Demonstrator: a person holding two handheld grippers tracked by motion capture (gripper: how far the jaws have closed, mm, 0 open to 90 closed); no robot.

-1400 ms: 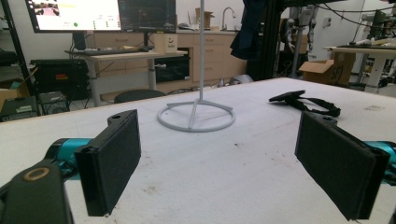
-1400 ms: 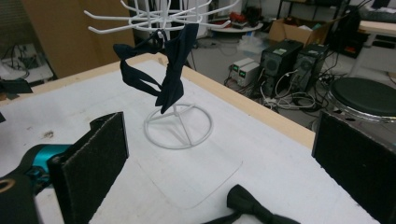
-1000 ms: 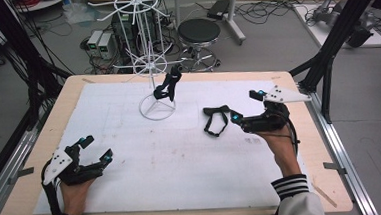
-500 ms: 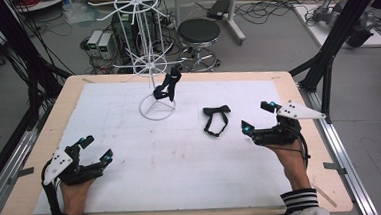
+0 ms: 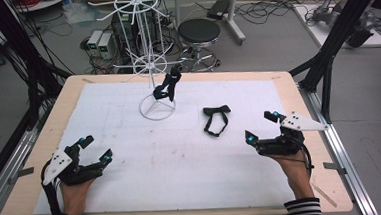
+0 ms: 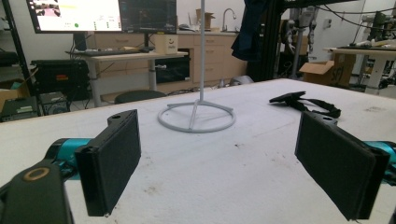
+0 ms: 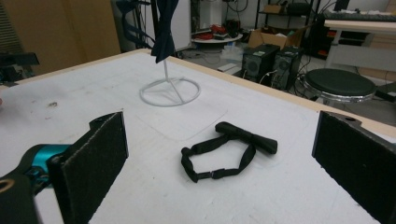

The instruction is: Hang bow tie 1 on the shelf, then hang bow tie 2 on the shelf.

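Note:
A black bow tie [image 5: 216,119] with its strap looped lies flat on the white mat, right of centre; the right gripper view has the bow tie [image 7: 229,154] just ahead of the jaws. A second black bow tie [image 5: 167,86] hangs on the white wire rack [image 5: 151,65], whose ring base [image 6: 196,116] sits on the mat. My right gripper [image 5: 261,126] rests low at the mat's right side, open and empty, a short way from the lying bow tie. My left gripper [image 5: 96,148] stays at the near left, open, nothing between its pads [image 6: 112,158].
The white mat [image 5: 181,158] covers a wooden table [image 5: 297,88]. A black stool [image 5: 199,32], computer boxes and cables stand on the floor behind. Black frame posts [image 5: 335,43] rise at the right and left corners.
My right gripper has drawn back from the lying bow tie toward the near right and sunk to the mat, leaving the tie on the mat. The left gripper has not moved.

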